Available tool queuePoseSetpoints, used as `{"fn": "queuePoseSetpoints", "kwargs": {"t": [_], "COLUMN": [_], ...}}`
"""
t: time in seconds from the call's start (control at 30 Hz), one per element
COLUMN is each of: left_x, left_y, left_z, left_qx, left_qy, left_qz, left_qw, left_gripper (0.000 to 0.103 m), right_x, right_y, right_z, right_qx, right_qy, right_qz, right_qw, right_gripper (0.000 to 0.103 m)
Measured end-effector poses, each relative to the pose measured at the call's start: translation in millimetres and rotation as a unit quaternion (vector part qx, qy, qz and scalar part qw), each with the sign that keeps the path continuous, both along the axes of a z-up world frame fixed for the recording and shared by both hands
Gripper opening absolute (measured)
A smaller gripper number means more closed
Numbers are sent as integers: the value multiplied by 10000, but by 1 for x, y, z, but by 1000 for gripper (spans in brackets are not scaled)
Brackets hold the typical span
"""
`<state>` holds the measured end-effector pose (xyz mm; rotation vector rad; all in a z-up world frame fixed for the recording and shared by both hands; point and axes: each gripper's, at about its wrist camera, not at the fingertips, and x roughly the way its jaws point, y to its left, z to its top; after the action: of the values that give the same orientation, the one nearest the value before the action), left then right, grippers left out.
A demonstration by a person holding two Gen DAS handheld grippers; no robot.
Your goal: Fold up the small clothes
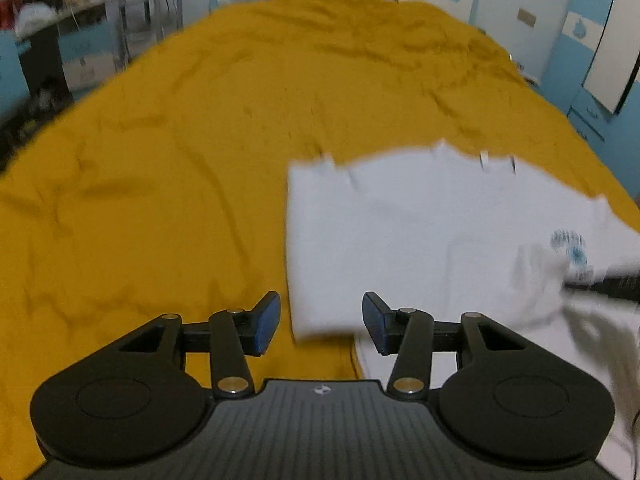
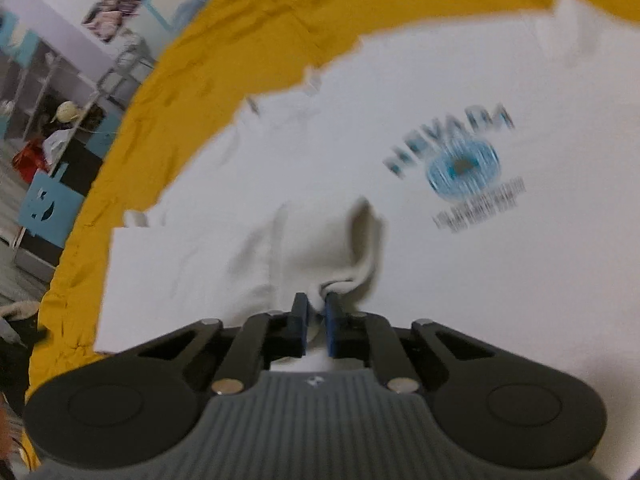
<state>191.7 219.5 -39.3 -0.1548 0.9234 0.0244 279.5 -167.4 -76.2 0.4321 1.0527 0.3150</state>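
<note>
**Now: right pinches shirt, left waits open**

Here the right gripper (image 2: 317,310) is clenched on a bunched fold of the white shirt (image 2: 280,168), probably to lift it over. The shirt lies on the yellow bedspread (image 1: 160,160); the left gripper (image 1: 322,322) hovers released at its corner.

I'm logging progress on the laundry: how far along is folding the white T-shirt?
Done: one side of the white T-shirt already lies folded in on the yellow bedspread. In hand: the right hand-held gripper pinches a bunched fold; the left hand-held gripper is open, empty. Left: the remaining folds.
</note>
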Motion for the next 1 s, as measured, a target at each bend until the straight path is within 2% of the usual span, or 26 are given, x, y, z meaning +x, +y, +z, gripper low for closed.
{"fn": "queuePoseSetpoints", "kwargs": {"t": [0.07,0.13,0.17,0.27,0.4,0.5,0.6,0.67,0.77,0.83,0.93,1.0], "left_x": [0,3,6,19,36,48,55,56,58,58,62,60], "left_y": [-2,-3,-4,-9,-11,-11,-13,-13,-14,-18,-22,-24], "left_z": [-22,-42,-49,-70,-79,-84,-87,-90,-92,-91,-90,-90], "left_qx": [-249,-623,-717,-911,-961,-1044,-1096,-1105,-1037,-948,-871,-820], "left_qy": [141,149,160,104,-81,-122,-143,-116,-102,-93,-50,-1], "left_qz": [-1,63,182,554,937,1031,966,966,945,898,879,868], "left_qw": [9996,9979,9971,9942,9909,9891,9892,9891,9901,9914,9923,9928], "left_gripper": [58,68,68,68,68,54,38,37,36,35,35,35], "right_x": [1,7,10,24,39,46,50,52,53,54,49,45], "right_y": [9,19,24,43,67,69,48,24,-23,-59,-96,-114], "right_z": [27,59,74,122,176,207,229,234,212,176,108,66], "right_qx": [-94,-137,-140,-121,-96,-80,-95,-242,-368,-621,-1259,-1313], "right_qy": [-382,-747,-884,-1345,-1889,-2189,-2398,-2534,-2323,-1883,-1137,-639], "right_qz": [158,346,426,660,851,861,668,424,33,-311,-623,-746], "right_qw": [9991,9965,9951,9886,9783,9719,9685,9661,9719,9796,9835,9865], "right_gripper": [3,3,3,3,3,3,2,2,2,2,2,2]}}
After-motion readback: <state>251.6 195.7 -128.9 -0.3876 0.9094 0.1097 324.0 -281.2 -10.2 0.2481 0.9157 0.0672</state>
